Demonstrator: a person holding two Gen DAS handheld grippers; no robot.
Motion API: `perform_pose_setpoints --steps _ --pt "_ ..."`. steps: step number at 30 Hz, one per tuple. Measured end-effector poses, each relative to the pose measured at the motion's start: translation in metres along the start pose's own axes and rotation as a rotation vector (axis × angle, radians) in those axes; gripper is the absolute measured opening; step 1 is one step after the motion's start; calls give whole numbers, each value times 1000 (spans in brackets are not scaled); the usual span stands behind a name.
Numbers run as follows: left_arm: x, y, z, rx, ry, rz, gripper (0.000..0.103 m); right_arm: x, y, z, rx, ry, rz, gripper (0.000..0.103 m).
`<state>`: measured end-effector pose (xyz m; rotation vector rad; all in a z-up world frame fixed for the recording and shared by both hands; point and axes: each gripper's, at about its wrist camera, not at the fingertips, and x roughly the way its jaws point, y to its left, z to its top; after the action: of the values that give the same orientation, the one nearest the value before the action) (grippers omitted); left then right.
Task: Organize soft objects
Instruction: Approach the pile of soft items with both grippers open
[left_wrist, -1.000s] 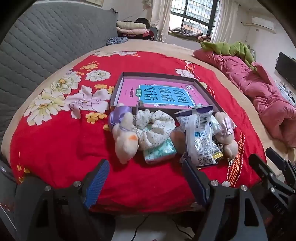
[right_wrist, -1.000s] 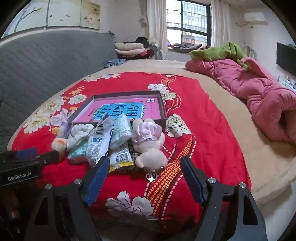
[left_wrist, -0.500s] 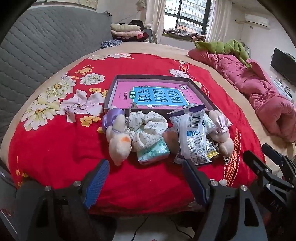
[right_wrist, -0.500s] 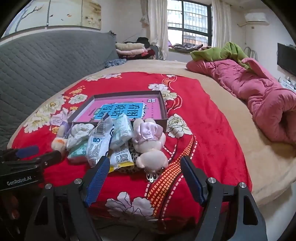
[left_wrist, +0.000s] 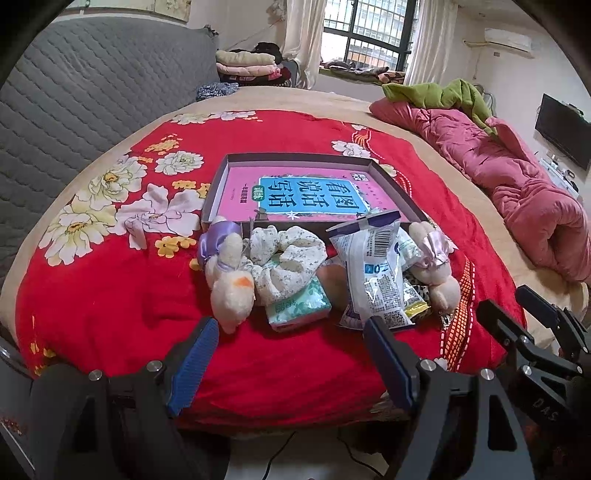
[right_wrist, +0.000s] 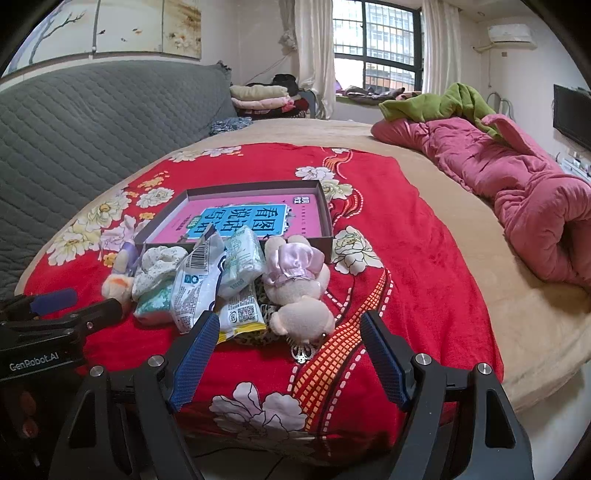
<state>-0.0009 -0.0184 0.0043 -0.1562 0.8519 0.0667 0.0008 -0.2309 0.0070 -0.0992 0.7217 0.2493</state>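
Left wrist: left gripper (left_wrist: 291, 354) spread wide, empty, short of the pile: plush (left_wrist: 229, 280), scrunchie (left_wrist: 286, 258), tissues (left_wrist: 298, 304), packet (left_wrist: 376, 277), all on blanket (left_wrist: 110, 295) just before tray (left_wrist: 306, 192).

Right wrist: right gripper (right_wrist: 288, 354) spread, empty, near pink plush (right_wrist: 299, 288).

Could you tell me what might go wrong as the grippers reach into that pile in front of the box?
The items overlap: grabbing the white snack packet may drag the tissue pack or the pink-bow plush. The open left gripper could also catch the red blanket.
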Motion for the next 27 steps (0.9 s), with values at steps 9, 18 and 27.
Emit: perform_pose_setpoints --steps 9,18,27 --pt "-1 0 1 1 -7 1 81 -1 1 0 -11 -5 6 79" --pt "1 -1 0 3 -4 1 81 -1 2 0 -12 -7 4 79" --pt "3 -4 -2 11 -2 4 81 0 1 1 -9 -7 3 79"
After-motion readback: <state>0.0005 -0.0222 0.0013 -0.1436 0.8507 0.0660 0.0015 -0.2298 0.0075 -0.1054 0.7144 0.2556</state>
